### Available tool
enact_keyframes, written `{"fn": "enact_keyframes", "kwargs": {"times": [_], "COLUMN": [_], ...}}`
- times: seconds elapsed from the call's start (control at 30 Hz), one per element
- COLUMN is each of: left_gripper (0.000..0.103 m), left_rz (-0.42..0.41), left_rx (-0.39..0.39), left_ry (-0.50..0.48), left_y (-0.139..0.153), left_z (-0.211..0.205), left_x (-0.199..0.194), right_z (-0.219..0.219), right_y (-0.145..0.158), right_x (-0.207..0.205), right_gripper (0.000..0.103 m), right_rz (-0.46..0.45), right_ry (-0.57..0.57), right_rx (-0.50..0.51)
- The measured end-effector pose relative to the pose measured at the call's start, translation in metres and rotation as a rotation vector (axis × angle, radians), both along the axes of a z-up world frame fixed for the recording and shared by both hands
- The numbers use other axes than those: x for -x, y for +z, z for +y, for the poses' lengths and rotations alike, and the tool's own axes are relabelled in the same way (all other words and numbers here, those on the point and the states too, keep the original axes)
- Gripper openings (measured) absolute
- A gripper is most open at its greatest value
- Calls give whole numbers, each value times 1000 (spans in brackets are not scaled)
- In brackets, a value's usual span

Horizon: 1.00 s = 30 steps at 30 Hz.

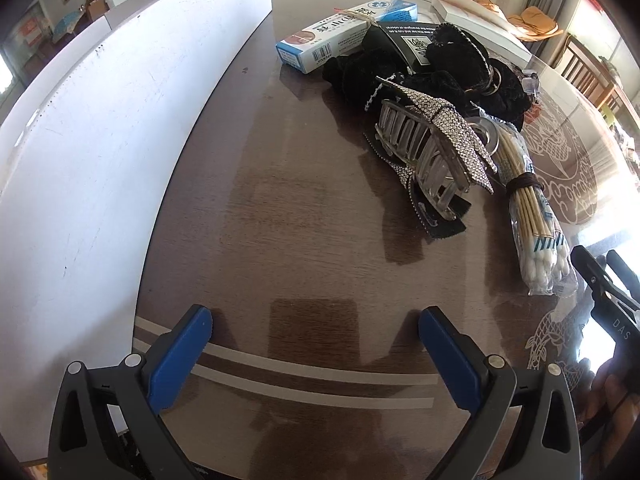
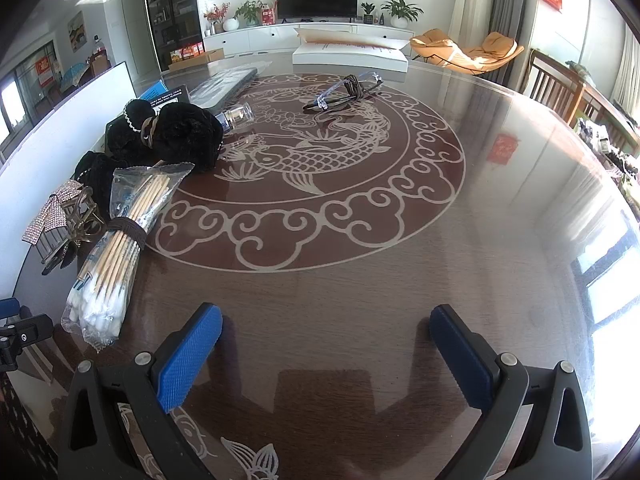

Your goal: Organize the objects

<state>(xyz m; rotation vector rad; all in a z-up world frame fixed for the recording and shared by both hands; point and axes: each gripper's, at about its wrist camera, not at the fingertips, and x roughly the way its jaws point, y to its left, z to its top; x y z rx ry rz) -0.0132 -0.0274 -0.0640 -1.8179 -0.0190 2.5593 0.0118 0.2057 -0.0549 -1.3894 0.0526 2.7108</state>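
Left wrist view shows the left hand-held gripper (image 1: 315,354) with its blue pads spread wide, holding nothing, low over the dark wooden counter (image 1: 304,208). A white board (image 1: 100,128) stands upright along the left of the counter.

Ahead and to the right lies a clutter of small things. A clear plastic bag of cotton swabs (image 1: 534,216) holds a bundle of wooden-stemmed swabs bound about the middle by a dark elastic band; its long axis runs from the far pile toward the camera, the white cotton tips at the near end. Just left of it, a clear hair claw clip with a rhinestone bow (image 1: 436,148) rests on a scrap of black fabric, its long axis roughly parallel to the bag. Behind the clip are black velvet scrunchies (image 1: 460,64), piled against a black box (image 1: 412,40), and a blue-and-white carton tied with a rubber band (image 1: 344,34) lies slantwise at the far left of the pile.

Right wrist view shows the right hand-held gripper (image 2: 326,354) likewise wide apart and bare, over the counter's pale carp medallion (image 2: 320,168). The swab bag (image 2: 120,252) lies at the left, tips nearest, its sealed end touching the scrunchies (image 2: 176,136). A small clear bottle (image 2: 236,116) lies on its side beyond them. Clear safety glasses wrapped with a dark hair tie (image 2: 348,90) sit well apart, on the far side of the medallion.
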Motion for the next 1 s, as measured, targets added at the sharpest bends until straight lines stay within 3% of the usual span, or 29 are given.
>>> {"fn": "enact_keyframes", "kwargs": {"times": [0.07,0.13,0.23,0.33,0.47,0.6,0.77,0.83,0.9,1.0], "left_gripper": [103,103,103,103,103,103,103,103,103,103], "left_rz": [-3,8,90,144,117,89,117,156,170,168], "left_rx": [-42,-147,-243,-200,-138,-99,-62,-51,11,3], "left_ry": [8,9,31,19,4,35,52,16,-61,-102], "left_y": [3,10,30,39,25,10,5,4,0,2], "left_z": [-4,-6,-1,20,44,40,15,13,21,21], "left_x": [-1,-1,5,27,64,82,73,68,65,64], "right_z": [0,0,0,0,0,-1,-1,-1,-1,-1], "right_y": [0,0,0,0,0,0,0,0,0,0], "right_x": [0,0,0,0,0,-1,0,0,-1,-1], "right_gripper": [103,103,103,103,103,103,103,103,103,103], "right_rz": [0,0,0,0,1,4,4,3,3,2], "right_ry": [0,0,0,0,3,8,8,7,6,6], "right_rx": [0,0,0,0,0,1,0,0,-1,-2]}}
